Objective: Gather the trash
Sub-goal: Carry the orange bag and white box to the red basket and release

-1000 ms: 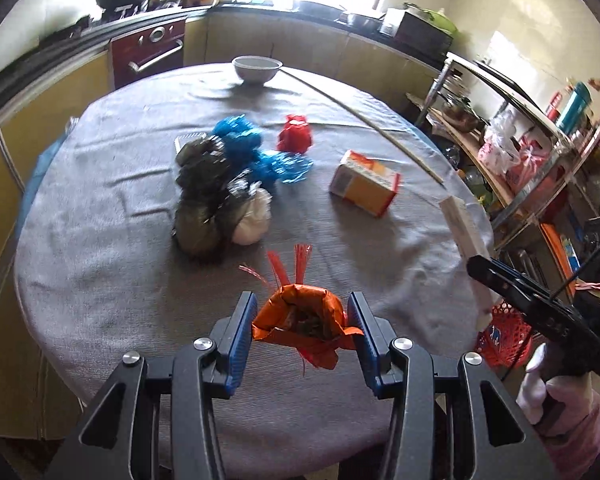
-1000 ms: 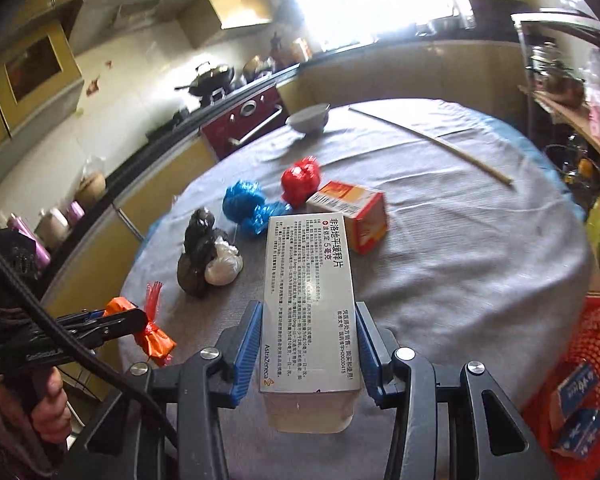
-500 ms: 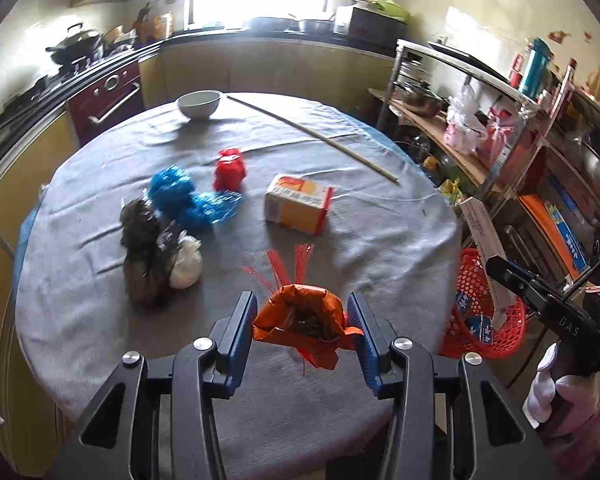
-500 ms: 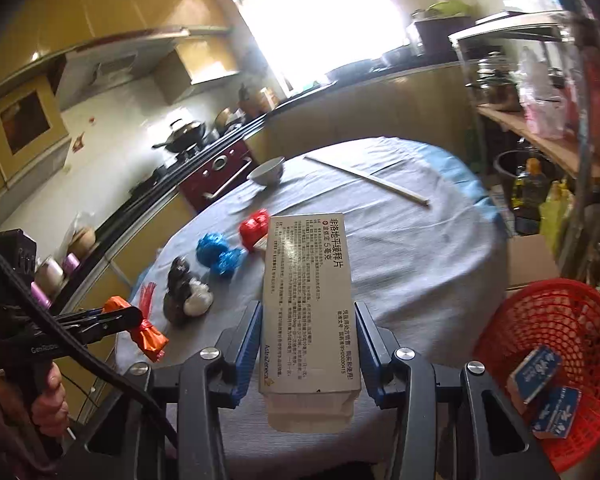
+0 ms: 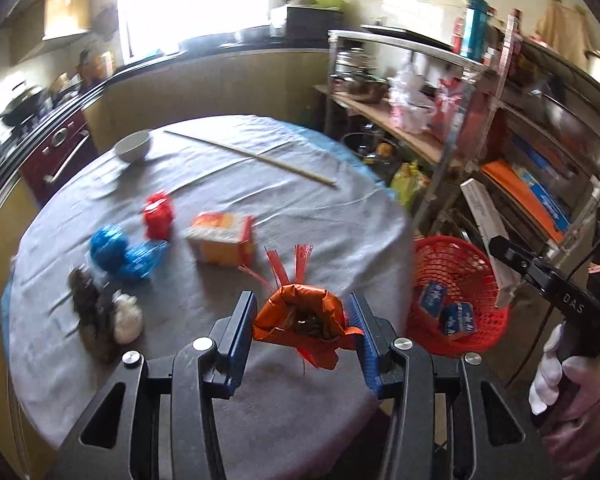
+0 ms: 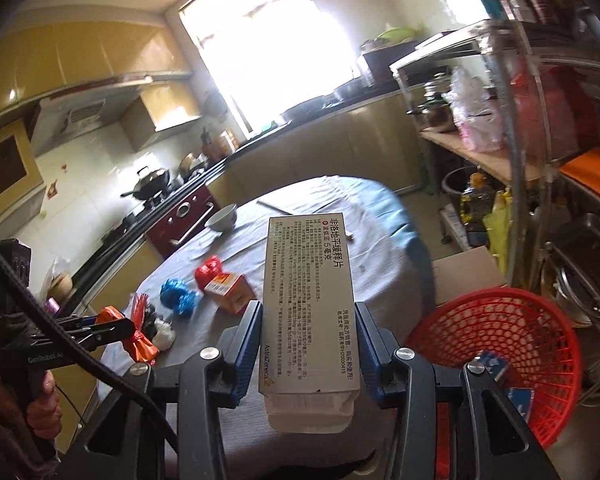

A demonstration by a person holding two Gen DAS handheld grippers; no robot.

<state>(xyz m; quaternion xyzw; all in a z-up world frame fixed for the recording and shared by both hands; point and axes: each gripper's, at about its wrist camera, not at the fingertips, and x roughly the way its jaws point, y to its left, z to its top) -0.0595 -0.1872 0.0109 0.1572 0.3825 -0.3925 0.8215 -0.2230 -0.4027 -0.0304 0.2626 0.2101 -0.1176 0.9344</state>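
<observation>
A: Over at the table's [image 5: 300, 208] left edge, lumpy dark bags [image 5: 90, 320] with a white one, then crinkly blue wrappers [image 5: 120, 254], a red bundle [image 5: 158, 216] and a squarish orange carton [image 5: 222, 238] toward the middle.

B: And the left gripper [image 5: 302, 322]?

A: Clamped on a crumpled orange foil wrapper [image 5: 300, 316], red plastic fringe sticking up, above the near edge.

B: Right side?

A: The right gripper [image 6: 308, 344] pinches a long flat white cardboard box [image 6: 308, 296] with printed text. Right of the table sits a round red mesh basket [image 6: 512, 340], small blue packets inside.
</observation>
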